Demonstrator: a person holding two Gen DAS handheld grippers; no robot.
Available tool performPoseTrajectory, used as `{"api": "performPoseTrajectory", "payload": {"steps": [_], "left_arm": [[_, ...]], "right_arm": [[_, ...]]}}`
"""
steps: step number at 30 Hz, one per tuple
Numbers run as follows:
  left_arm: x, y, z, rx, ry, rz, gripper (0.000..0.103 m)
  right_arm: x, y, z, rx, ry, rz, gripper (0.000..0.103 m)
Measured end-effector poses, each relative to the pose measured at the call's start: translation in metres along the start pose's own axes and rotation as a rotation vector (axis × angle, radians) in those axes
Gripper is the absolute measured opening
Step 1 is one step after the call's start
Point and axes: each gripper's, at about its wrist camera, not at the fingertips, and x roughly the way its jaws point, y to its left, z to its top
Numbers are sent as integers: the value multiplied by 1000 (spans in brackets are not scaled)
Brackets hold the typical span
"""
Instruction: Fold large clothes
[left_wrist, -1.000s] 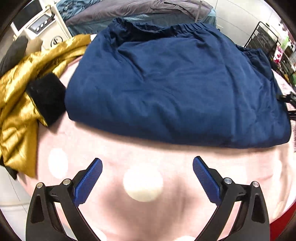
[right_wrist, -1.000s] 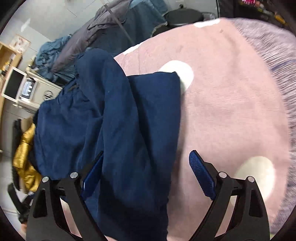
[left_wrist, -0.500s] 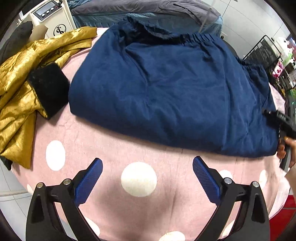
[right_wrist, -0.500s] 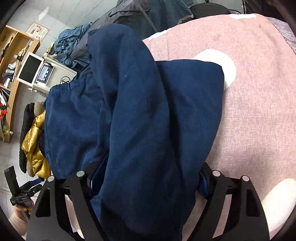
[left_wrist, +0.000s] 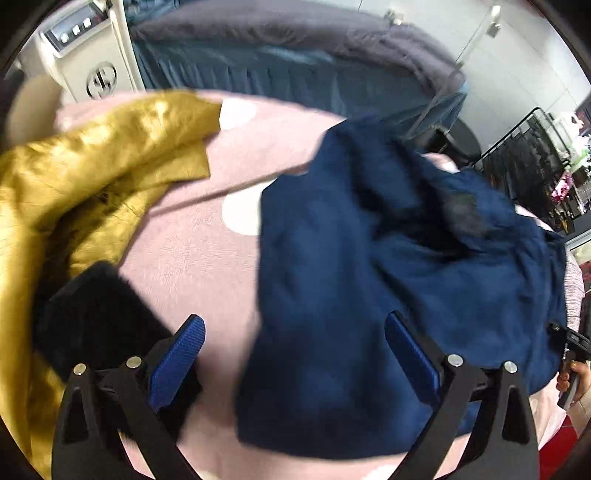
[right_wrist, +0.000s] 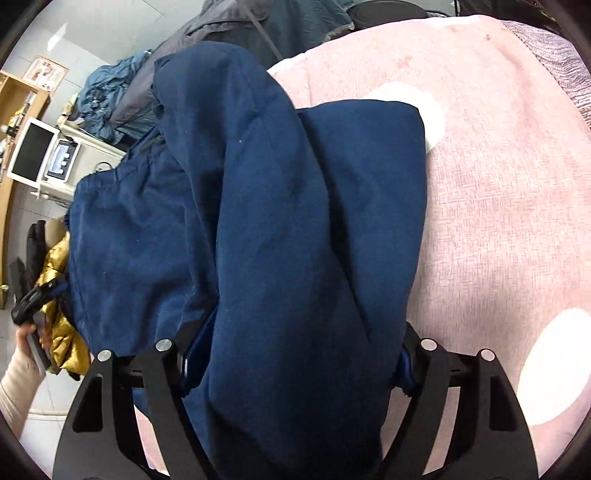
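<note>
Right gripper (right_wrist: 295, 363): jaws closed on a thick fold of the navy garment (right_wrist: 280, 221). The cloth bunches between the blue pads and covers most of both. From the grip the garment runs away across the pink polka-dot cover (right_wrist: 498, 221); a raised ridge of cloth runs up its middle, and a gathered, elastic-looking edge shows at the left side.

Left gripper (left_wrist: 293, 354): jaws wide open, holding nothing. The left pad stands over bare pink cover (left_wrist: 192, 258); the right pad is in front of the navy garment (left_wrist: 388, 288), whose near left edge lies between the two pads. Contact between pad and cloth cannot be told. This view is motion-blurred.

Navy garment lies bunched on the right half of the surface in the left wrist view. To its left, apart from it, lies a gold shiny jacket (left_wrist: 85, 184) with a black fuzzy trim (left_wrist: 96, 314) close to the left pad.

A white appliance (left_wrist: 88, 55) and heaped grey-blue bedding (left_wrist: 295, 48) stand behind the surface.
</note>
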Motion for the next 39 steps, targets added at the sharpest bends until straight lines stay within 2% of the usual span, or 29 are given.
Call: {"api": "performPoseTrajectory", "payload": {"steps": [4,8,11,17,18,19,20,23,25,27,28,30,32,33,36,39], "left_arm": [[39,26,13,-48,89,-235,96],[77,44,19,-46,160,-344,98],[81,42,28,0,150,-374,98],[86,17,43,61,144,-374,97],[88,13,46,60,149,-396,96],[90,2,48,59,172,-449,96],[92,-5,46,67,183,-450,96],[98,-28,46,138,195,-352,97],[97,-26,49,112,189,-356,95],[94,-23,50,86,177,-342,83],[92,-24,49,83,174,-342,78],[83,-30,49,81,163,-328,62],[74,-41,49,86,151,-290,51],[66,-48,50,85,140,-264,43],[41,-66,49,92,94,-240,29],[-7,-98,43,148,21,-260,26]], "right_arm": [[4,12,2,7,14,-64,77],[7,20,3,11,17,-103,77],[8,22,5,16,20,-110,78],[12,25,9,23,23,-102,79],[12,25,9,22,22,-98,79],[12,25,10,22,23,-96,79],[13,25,10,19,23,-96,79],[15,28,10,3,17,-111,78],[16,32,8,-5,-1,-134,76],[18,38,6,-10,-17,-157,71],[18,42,5,-11,-25,-167,66],[16,50,2,-21,-40,-187,55],[11,62,0,-30,-61,-207,40],[7,65,-1,-30,-71,-207,38],[-13,79,-8,-7,-120,-176,29],[-38,90,-15,3,-167,-115,25]]}}
